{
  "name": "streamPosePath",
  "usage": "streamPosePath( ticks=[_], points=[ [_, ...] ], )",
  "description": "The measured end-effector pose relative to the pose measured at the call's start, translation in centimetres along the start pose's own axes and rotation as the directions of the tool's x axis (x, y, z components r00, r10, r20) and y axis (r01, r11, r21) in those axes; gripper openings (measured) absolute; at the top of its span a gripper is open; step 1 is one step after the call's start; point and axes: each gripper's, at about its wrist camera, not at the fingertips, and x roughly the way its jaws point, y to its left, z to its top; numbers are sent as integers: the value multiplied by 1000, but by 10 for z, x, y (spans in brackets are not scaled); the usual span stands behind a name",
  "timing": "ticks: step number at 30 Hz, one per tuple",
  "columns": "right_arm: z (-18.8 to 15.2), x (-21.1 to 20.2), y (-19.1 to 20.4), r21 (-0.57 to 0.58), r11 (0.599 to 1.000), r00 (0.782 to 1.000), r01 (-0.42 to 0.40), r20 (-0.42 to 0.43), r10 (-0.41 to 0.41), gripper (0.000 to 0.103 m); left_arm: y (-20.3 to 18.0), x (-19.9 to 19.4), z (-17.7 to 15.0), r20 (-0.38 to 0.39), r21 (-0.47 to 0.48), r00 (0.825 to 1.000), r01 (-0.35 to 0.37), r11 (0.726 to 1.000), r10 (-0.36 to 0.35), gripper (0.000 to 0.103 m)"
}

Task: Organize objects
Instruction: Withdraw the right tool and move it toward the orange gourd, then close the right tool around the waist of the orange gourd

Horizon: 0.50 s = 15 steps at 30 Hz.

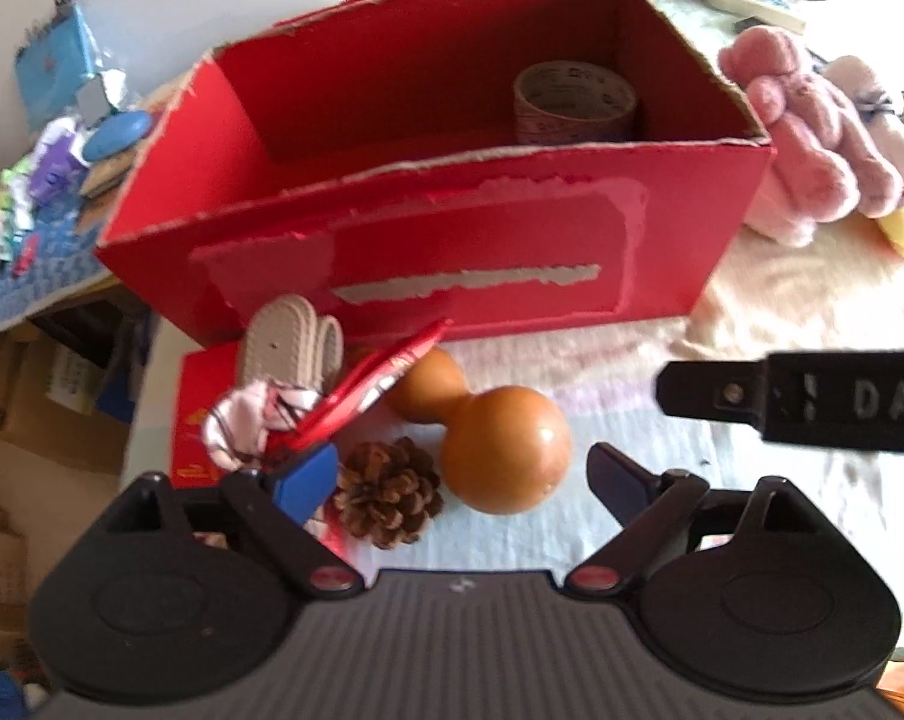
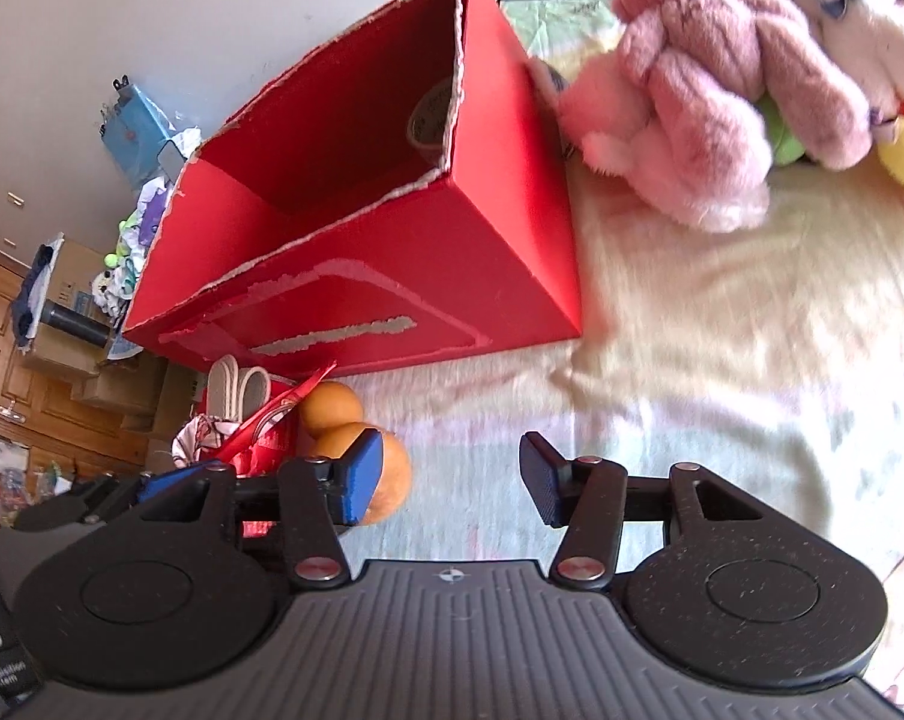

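Left wrist view, largest first. Pale crumpled cloth across the table, soft and wrinkled. Red cardboard box, rectangular, top edges torn ragged, label peeled off the front leaving grey paper scars. Roll of brown tape upright in the box's back right corner. Pink plush toy, fuzzy, just right of the box, pressed against paler plush. Left gripper low in frame, jaws spread wide, holding nothing; blue pad on one finger. Orange-brown gourd, glossy, two-lobed, lying on the cloth between the spread fingers' line and the box front. Pine cone, brown and scaly, touching the gourd's left side. Beige ribbed oval piece and a red crinkled wrapper leaning near the box's front left corner. Black finger of the other tool at the right edge.

Right wrist view: right gripper also wide open, empty; gourd partly hidden behind its left finger, contact unclear.
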Motion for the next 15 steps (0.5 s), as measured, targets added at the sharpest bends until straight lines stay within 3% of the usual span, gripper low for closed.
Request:
streamPosePath(
  ticks=[5, 9, 15],
  points=[
    [1, 7, -8, 46, 998, 998, -51, -30, 53, 54, 9, -1, -15, 36, 5, 992, 120, 993, -120, 91],
    [3, 18, -9, 82, 993, 994, -89, -61, 94, 55, 12, -1, -21, 83, 24, 981, 176, 984, -177, 91],
    [3, 32, -11, 134, 978, 980, -158, -100, 173, 55, 24, 14, -20, 70, -6, 956, 287, 958, -285, 87]
  ],
)
